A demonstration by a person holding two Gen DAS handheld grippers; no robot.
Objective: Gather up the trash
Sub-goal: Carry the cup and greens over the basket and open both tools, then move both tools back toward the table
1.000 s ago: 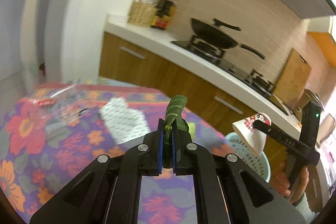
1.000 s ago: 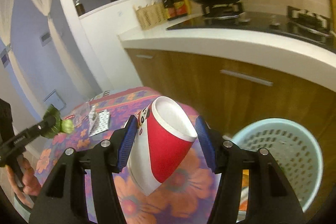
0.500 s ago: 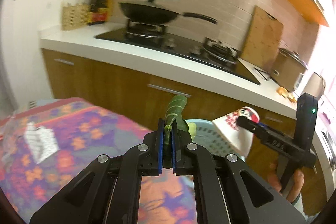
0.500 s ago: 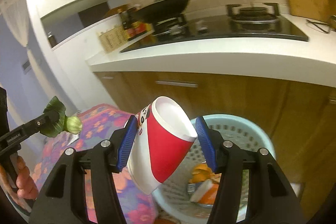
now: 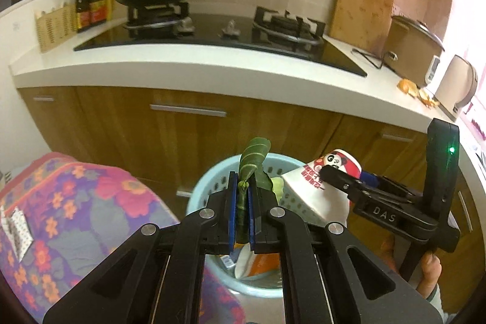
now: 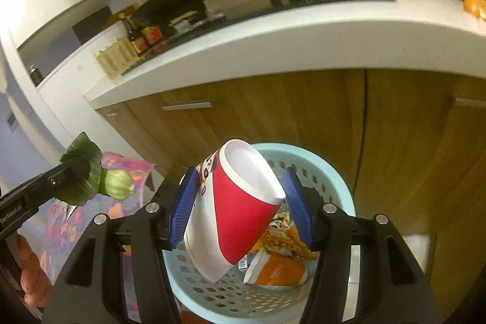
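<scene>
My left gripper [image 5: 242, 187] is shut on a green vegetable scrap [image 5: 253, 155], a dark leaf with a pale stem end [image 6: 118, 184]. It hovers over the left rim of a light blue perforated basket [image 5: 209, 181]. My right gripper [image 6: 240, 190] is shut on a tilted red and white paper cup [image 6: 240, 211], rim up, above the basket [image 6: 337, 178]. In the left wrist view the cup [image 5: 316, 190] hangs over the basket's right side, close beside the leaf. An orange cup [image 6: 276, 269] and a patterned wrapper [image 6: 282, 233] lie inside the basket.
A table with a floral cloth [image 5: 76, 217] stands left of the basket, with a small patterned paper [image 5: 18, 230] on it. Wooden cabinets [image 5: 188, 135] under a white counter [image 5: 212, 63] rise right behind the basket. Orange peel [image 5: 410, 87] lies on the counter. A hand [image 5: 428, 278] holds the right gripper.
Both grippers have swung right from above the floral table to above the blue basket, each keeping its hold. The basket's contents have come into view.
</scene>
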